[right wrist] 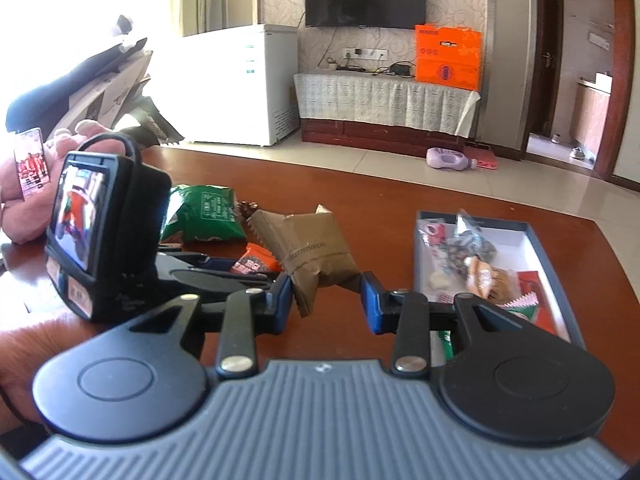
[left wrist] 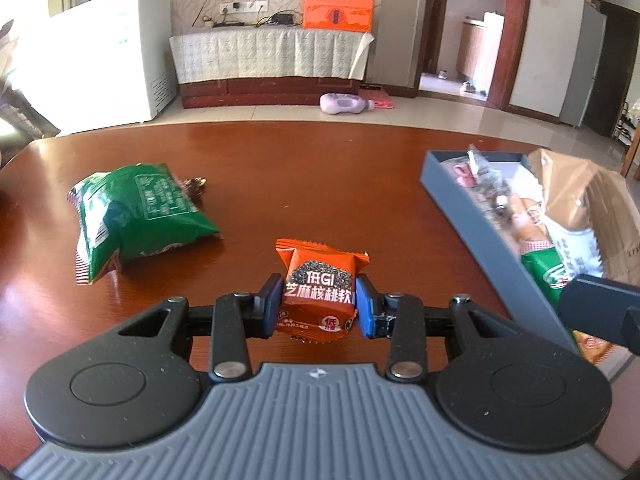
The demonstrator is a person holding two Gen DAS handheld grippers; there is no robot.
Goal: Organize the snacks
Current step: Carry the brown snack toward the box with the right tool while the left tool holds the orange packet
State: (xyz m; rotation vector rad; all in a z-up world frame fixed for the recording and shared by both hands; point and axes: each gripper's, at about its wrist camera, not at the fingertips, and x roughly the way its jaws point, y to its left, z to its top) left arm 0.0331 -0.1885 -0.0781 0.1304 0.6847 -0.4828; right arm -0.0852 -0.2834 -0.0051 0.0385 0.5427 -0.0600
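A: While both grippers carry something, go left to right. Green bag (left wrist: 136, 216) lies on the table (left wrist: 300, 168), far left, well apart from the box (left wrist: 472, 216). A small dark wrapped sweet (left wrist: 196, 184) sits just beside its far edge.

B: Left gripper (left wrist: 318, 304)?

A: Clamped on the orange packet (left wrist: 320, 292), pads pressing both sides, packet upright and looks lifted clear of the table.

B: Right gripper (right wrist: 326, 300)?

A: Closed on the brown packet (right wrist: 316, 248), but only low down. Left pad is on the bottom corner, right pad catches a fold. Most of the packet sticks up and leans left.

B: Box?

A: Grey, open, far right, already holding several snacks (right wrist: 476, 256). Bare white floor shows at its far end.

B: Risks?

A: Brown one first: a corner grip on a soft wrapper could let it swing or slip out on the way over. Also the two grippers are close, left one just beside the right in the right wrist view, so both heading for the box could clash. Orange packet could land on the rim if released short.
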